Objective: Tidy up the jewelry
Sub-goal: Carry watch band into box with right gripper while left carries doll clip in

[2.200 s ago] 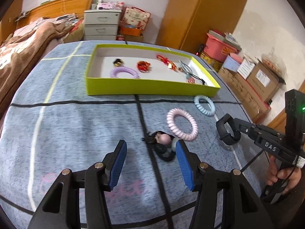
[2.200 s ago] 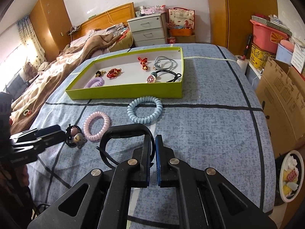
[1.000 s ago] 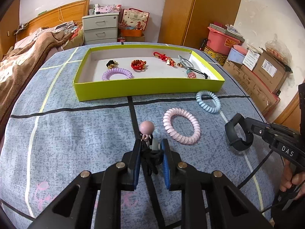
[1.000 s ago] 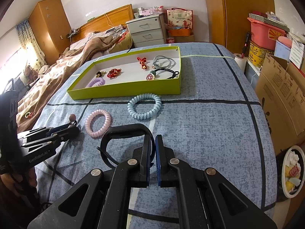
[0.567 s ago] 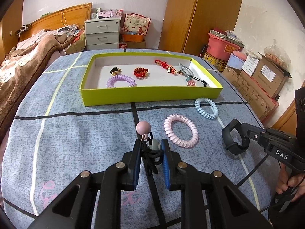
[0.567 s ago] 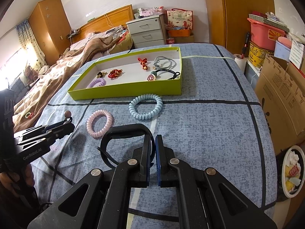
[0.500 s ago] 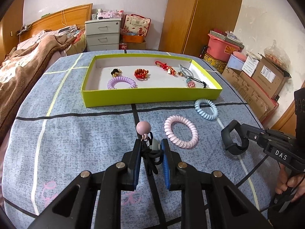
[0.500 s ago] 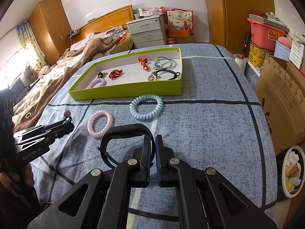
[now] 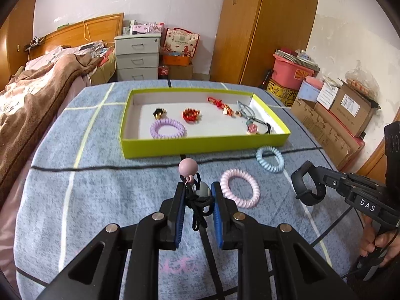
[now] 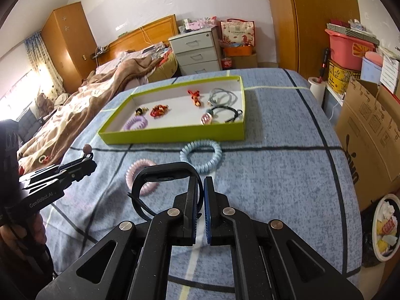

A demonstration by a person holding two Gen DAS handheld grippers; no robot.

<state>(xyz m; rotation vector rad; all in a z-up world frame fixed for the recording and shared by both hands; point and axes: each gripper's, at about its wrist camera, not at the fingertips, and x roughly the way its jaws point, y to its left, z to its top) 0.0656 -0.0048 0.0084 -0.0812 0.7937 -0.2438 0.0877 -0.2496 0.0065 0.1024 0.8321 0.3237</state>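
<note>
My left gripper [image 9: 198, 196] is shut on a black hair tie with a pink ball charm [image 9: 188, 167], held above the blue bedspread. My right gripper [image 10: 201, 187] is shut on a black wristband [image 10: 160, 175], which loops out to its left; the same black wristband [image 9: 306, 187] shows in the left wrist view. A lime-green tray [image 9: 200, 143] lies ahead with a purple coil tie [image 9: 168, 130], red ornaments and other hair ties inside. On the cloth in front of the tray lie a pink coil tie [image 9: 240, 188] and a light-blue coil tie [image 9: 270, 159].
A bed with a brown blanket [image 9: 37, 92] runs along the left. A grey drawer unit [image 9: 137, 57] and a wooden wardrobe [image 9: 262, 30] stand behind. Cardboard boxes [image 10: 370, 125] and a pink bin [image 9: 290, 73] line the right side.
The left gripper has risen with the hair tie, so the tray and coil ties look farther off. The right gripper has stayed put with the wristband.
</note>
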